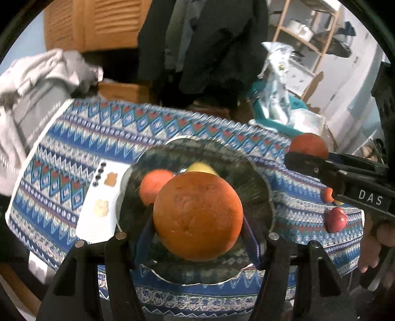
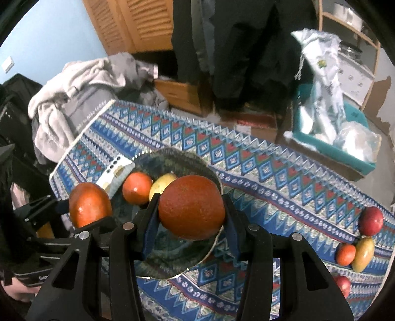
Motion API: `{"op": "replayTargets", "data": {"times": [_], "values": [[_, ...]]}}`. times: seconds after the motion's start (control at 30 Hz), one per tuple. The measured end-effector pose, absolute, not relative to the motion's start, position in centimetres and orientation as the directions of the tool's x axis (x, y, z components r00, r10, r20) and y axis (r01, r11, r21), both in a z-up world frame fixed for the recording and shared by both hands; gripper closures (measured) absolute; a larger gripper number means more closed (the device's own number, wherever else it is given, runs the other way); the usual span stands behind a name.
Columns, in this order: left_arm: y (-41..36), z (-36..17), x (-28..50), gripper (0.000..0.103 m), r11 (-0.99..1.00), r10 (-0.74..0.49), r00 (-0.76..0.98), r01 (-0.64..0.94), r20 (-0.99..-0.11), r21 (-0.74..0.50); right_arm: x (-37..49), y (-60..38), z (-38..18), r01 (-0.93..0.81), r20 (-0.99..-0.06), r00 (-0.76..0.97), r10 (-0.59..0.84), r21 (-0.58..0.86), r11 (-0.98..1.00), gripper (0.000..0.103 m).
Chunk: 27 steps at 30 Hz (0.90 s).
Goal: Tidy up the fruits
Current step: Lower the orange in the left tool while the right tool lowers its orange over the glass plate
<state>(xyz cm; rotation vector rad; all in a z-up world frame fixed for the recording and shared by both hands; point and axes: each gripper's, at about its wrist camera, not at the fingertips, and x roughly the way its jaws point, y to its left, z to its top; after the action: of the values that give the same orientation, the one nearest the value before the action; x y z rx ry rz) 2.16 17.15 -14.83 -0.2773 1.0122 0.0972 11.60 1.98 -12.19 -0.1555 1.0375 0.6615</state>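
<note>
We see a patterned blue tablecloth (image 2: 284, 177), a white card (image 1: 98, 205) lying on it, crumpled grey clothing (image 2: 81, 84) beyond its far corner, louvred wooden doors (image 1: 98, 22), and a teal bin (image 2: 333, 138) holding plastic bags (image 2: 323, 71).

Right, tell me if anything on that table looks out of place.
One thing: a white remote lies partly tucked under the plate's rim, so the plate may sit unevenly. A few fruits lie loose at the table's right end, not yet on the plate.
</note>
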Motion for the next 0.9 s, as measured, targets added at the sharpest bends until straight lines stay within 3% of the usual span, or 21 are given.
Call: {"op": "replayTargets", "data": {"times": [0.9], "values": [[18.7, -22.1, 2.6, 0.037, 0.951, -0.035, 0.346, -0.277, -0.938, -0.137, 10.7, 5.0, -20.8, -0.606, -0.919, 0.172, 0.354, 0.184, 0.774, 0.057]]}}
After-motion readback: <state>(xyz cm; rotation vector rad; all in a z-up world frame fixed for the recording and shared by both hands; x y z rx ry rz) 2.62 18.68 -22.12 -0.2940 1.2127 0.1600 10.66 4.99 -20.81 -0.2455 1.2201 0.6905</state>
